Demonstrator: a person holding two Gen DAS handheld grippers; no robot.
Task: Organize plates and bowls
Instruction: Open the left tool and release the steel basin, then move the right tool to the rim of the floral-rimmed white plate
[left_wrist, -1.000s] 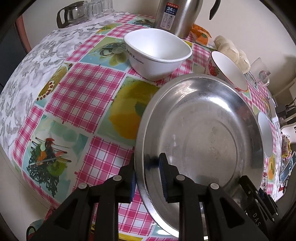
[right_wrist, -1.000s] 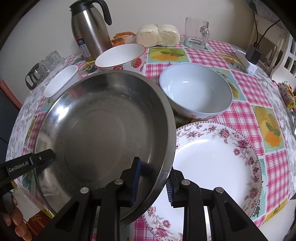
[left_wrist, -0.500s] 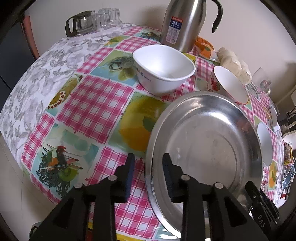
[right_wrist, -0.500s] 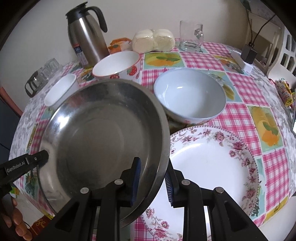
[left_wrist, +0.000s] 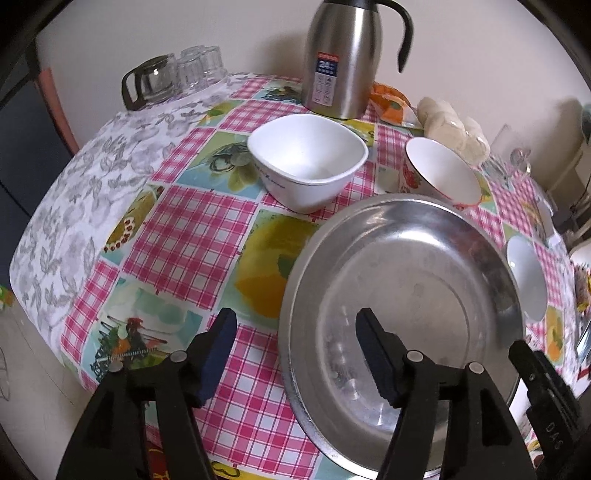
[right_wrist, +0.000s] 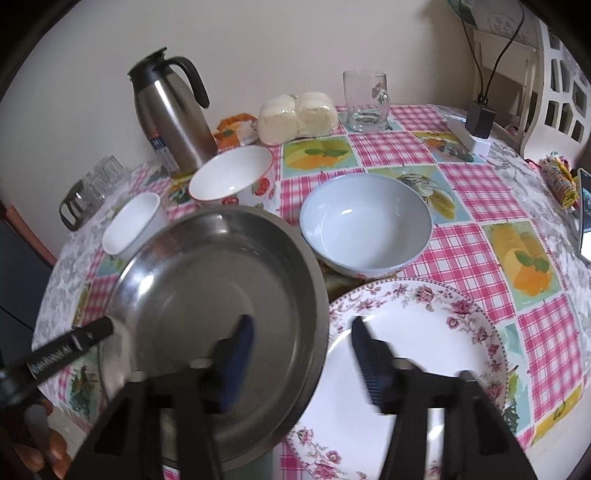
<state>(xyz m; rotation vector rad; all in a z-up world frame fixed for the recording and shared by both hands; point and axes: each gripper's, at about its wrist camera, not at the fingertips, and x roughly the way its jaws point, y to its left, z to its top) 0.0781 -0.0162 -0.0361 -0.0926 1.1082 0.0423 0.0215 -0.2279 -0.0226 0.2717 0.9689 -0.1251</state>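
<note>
Both grippers, left gripper (left_wrist: 293, 352) and right gripper (right_wrist: 301, 363), opening, unclamped | steel plate (left_wrist: 402, 288) concave-up, round

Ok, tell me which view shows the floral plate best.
The right wrist view. The floral plate lies nearly whole there, pink flowers around its rim, with the steel plate overlapping its left edge and the light blue bowl behind it. The left wrist view shows no clear part of it.

Bowls (right_wrist: 365, 236) crowd far side; tablecloth (left_wrist: 192, 236) left clear.
</note>
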